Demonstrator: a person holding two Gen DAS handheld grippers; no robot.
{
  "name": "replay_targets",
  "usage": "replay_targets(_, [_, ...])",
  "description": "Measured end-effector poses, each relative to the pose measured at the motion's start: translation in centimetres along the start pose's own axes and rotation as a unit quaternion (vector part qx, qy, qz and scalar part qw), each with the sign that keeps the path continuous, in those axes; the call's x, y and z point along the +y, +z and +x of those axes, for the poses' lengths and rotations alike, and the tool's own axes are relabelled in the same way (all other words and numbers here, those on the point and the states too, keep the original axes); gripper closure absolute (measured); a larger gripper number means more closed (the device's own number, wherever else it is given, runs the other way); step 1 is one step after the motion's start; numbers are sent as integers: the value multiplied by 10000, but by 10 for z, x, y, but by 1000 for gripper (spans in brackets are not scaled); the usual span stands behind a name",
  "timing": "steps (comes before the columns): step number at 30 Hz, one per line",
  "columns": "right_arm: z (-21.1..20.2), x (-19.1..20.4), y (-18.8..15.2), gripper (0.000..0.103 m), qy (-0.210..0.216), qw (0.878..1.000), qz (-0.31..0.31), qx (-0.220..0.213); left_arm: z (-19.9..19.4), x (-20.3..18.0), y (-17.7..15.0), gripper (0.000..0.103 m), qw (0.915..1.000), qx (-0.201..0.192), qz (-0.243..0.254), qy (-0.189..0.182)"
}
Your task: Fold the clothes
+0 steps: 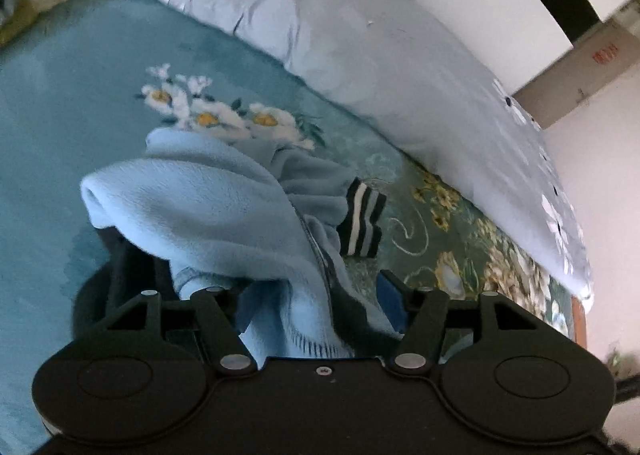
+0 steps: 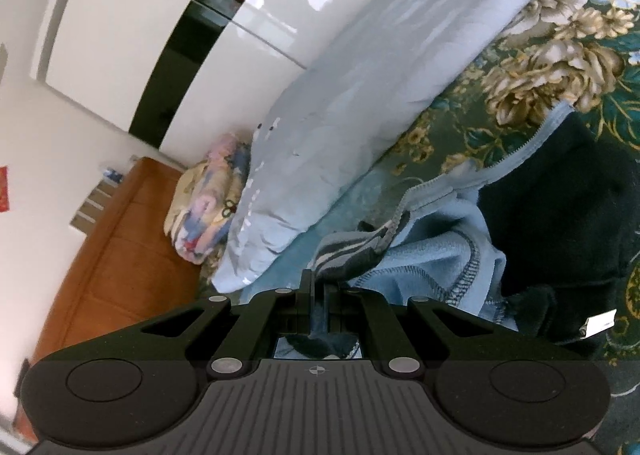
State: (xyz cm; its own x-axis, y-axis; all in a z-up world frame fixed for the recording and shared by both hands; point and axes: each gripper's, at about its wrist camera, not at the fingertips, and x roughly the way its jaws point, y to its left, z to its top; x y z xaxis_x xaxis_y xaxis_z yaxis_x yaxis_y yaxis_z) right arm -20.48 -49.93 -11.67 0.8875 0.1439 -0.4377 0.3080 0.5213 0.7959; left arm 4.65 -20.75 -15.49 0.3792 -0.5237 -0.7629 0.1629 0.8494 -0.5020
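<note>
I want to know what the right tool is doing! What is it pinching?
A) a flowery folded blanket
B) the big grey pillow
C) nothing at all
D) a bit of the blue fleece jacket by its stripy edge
D: the right tool is shut with the stripy edge of the blue fleece jacket caught between its fingers, while the grey pillow lies beyond it, untouched.
</note>
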Motion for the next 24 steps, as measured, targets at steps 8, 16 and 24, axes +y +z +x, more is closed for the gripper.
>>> replay_targets(8, [5, -10, -2, 100, -116, 9998, 143, -10, -4, 7, 8, 99, 9975, -651, -181, -206])
replay_targets(16, [-15, 8, 19, 100, 200, 9988, 54, -454, -93, -9, 25, 99, 9759, -1806, -153, -1214])
replay_targets(24, [-23, 10, 17, 95, 30, 9996, 277, -77, -146, -40, 18, 99, 9670, -2044, 196, -1511])
